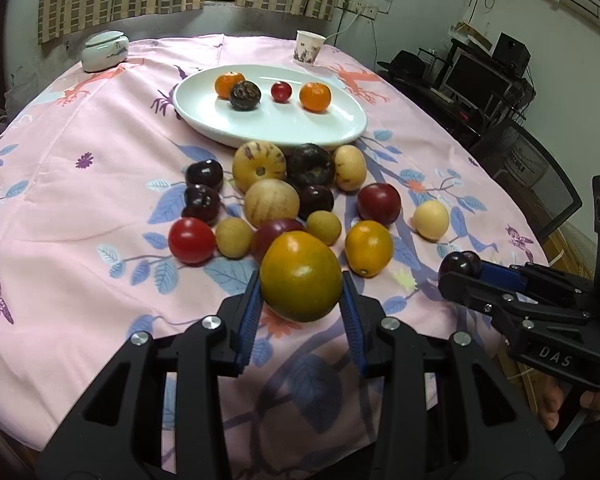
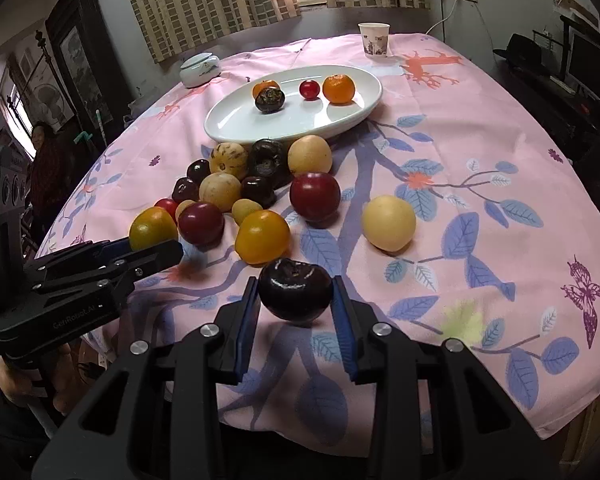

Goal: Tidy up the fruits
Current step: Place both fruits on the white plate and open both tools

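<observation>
Fruit is in both grips: an orange-yellow tomato (image 1: 301,276) pinched between the left gripper (image 1: 300,312) pads, a dark plum (image 2: 295,290) clamped in the right gripper (image 2: 294,312), both above the table's near edge. I judge this the carry step; next, reach over the pile to the white plate (image 1: 332,130) near the far edge.

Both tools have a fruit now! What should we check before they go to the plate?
1. Left tool grips the yellow-orange fruit: ok.
2. Right tool grips the dark purple fruit: ok.
3. Room on the white plate: ok, its near half is bare.
4. Fruit pile lies between the tools and the plate: not ok, go over it.
5. Fruits lifted off the cloth: cannot tell.
</observation>
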A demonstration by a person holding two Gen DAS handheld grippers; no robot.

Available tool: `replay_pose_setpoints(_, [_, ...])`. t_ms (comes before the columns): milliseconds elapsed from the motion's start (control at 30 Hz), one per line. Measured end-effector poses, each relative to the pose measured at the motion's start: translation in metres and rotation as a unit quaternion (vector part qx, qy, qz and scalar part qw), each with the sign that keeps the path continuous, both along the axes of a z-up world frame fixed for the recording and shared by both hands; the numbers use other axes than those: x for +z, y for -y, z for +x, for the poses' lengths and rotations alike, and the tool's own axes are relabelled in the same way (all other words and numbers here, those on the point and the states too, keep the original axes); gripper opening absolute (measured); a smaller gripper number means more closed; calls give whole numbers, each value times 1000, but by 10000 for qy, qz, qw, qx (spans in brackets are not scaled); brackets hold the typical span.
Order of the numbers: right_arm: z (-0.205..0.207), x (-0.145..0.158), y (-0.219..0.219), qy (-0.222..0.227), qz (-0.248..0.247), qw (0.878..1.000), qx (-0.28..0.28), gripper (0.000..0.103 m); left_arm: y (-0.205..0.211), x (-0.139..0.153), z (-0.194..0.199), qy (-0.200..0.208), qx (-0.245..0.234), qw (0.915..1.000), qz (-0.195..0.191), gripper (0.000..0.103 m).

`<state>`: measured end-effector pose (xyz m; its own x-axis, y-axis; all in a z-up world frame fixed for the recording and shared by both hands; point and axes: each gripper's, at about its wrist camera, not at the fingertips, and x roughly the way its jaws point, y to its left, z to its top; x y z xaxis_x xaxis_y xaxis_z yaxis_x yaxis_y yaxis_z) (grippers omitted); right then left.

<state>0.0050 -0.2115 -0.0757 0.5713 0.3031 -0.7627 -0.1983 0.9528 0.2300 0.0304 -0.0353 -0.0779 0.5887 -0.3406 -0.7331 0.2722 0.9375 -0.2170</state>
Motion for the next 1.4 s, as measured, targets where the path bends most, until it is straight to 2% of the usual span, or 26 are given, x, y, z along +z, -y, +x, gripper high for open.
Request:
replay_pose_setpoints(167, [9, 6, -8, 53, -30, 9999, 92, 36, -12, 16, 8, 153, 78, 9999, 11, 38])
replay_pose_setpoints(300, [34, 17, -17, 215, -102, 9993, 280, 36, -23, 35, 30, 395, 297, 9987, 82, 38])
replay_pose_setpoints(567, [149, 34, -37, 189, -313, 9983, 451, 36, -29, 64, 135, 461, 532, 9964, 467, 38])
replay_pose_setpoints(700, [208, 37, -53, 262, -663, 9960, 540, 36, -28, 59, 190, 194, 519, 9975, 432, 39])
replay_pose_setpoints(867, [261, 21, -63, -176, -599, 9961, 630, 36, -31, 36, 233, -236, 503, 9979, 332, 39])
replay_pose_setpoints(1100, [282, 10, -72, -262, -858, 9940, 633, 37, -36, 21, 254, -468, 631, 9966, 254, 40])
replay_pose_setpoints(1133, [284, 10, -73, -225, -954, 9933, 620, 43, -38, 23, 254, -420, 671, 9966, 216, 42])
replay_pose_setpoints(1167, [283, 12, -73, -146, -1025, 9930, 571, 59, -40, 28, 253, -349, 710, 9967, 170, 50])
replay_pose_setpoints(1200, [281, 18, -72, 9, -1046, 9933, 491, 63, -42, 35, 251, -269, 741, 9968, 110, 59])
replay_pose_setpoints(1267, [274, 30, -67, 243, -915, 9945, 453, 63, -46, 51, 241, -62, 783, 9969, -6, 63])
replay_pose_setpoints(1400, [251, 60, -52, 501, -747, 9953, 369, 64, -53, 82, 211, 271, 744, 9965, -259, 63])
